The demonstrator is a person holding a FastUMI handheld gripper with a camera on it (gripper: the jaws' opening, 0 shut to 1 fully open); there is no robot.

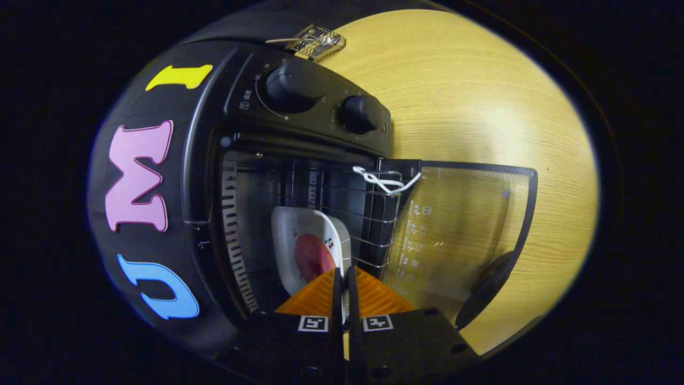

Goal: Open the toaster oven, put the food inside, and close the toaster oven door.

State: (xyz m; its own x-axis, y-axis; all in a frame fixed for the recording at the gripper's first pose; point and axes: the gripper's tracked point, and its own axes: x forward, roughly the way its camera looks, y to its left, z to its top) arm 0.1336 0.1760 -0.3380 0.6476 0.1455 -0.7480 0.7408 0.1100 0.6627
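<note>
While the door hangs open: black toaster oven (299,139) on the pale wooden table (481,96), glass door (459,230) folded down.
Food: red round food on a white square plate (307,240), inside on the wire rack (374,214).
Tongs (342,278): narrow, pinching the plate's rim.
Left: release, withdraw, close the door.

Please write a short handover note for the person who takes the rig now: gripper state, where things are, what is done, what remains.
Gripper: fingers closed on the rim of the white plate, which carries a round red food piece.
Plate: inside the toaster oven, on the wire rack.
Glass door: open, folded down onto the wooden table.
Done: door opened, food brought inside.
Left: release the plate, withdraw, close the door.
</note>
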